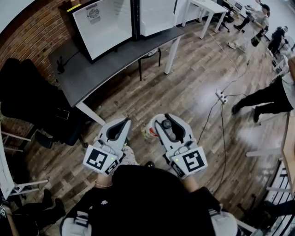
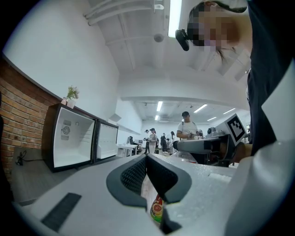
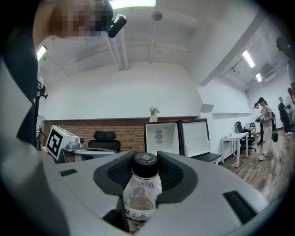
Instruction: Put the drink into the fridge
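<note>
The drink is a pale bottle [image 3: 142, 193] with a black cap [image 1: 166, 124], and it stands upright between the jaws of my right gripper [image 1: 168, 120], which is shut on it. My left gripper [image 1: 123, 122] is level beside it on the left, its jaws together with nothing seen in them. Through the narrow slit under the left fingertips [image 2: 159, 171] a red and green label [image 2: 157, 208] shows; a similar coloured patch [image 1: 148, 132] lies between the two grippers. The mini fridge [image 1: 103, 25] stands open on a dark desk [image 1: 115, 62] ahead, with its door [image 1: 154, 16] swung to the right.
Black office chairs [image 1: 27, 101] stand at the left by the brick wall. A power strip [image 1: 221, 96] and its cable lie on the wooden floor at the right. A person [image 1: 267, 99] is at the right, with others farther back. A white table [image 1: 207, 9] stands beyond the desk.
</note>
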`<action>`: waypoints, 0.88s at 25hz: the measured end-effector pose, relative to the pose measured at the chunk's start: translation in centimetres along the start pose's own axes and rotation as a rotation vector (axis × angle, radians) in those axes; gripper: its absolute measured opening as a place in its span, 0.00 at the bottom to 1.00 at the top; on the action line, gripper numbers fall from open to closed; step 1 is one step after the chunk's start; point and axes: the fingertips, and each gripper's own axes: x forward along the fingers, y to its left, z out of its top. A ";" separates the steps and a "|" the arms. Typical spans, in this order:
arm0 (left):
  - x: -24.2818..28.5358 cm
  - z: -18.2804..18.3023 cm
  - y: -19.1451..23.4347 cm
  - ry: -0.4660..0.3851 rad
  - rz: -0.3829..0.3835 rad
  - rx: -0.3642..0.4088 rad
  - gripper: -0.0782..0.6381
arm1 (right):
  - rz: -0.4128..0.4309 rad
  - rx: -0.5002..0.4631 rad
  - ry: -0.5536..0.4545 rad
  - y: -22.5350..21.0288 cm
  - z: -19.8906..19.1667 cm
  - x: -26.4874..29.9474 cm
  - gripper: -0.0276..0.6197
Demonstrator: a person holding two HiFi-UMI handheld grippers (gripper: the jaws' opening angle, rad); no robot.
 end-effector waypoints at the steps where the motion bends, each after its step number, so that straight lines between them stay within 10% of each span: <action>1: 0.3 0.0 0.5 -0.004 -0.007 -0.002 0.11 | 0.000 0.000 0.000 0.0 0.0 0.6 0.27; 22: 11.2 0.6 13.7 -0.038 -0.158 -0.009 0.11 | -0.145 -0.022 0.026 -6.7 0.8 13.6 0.27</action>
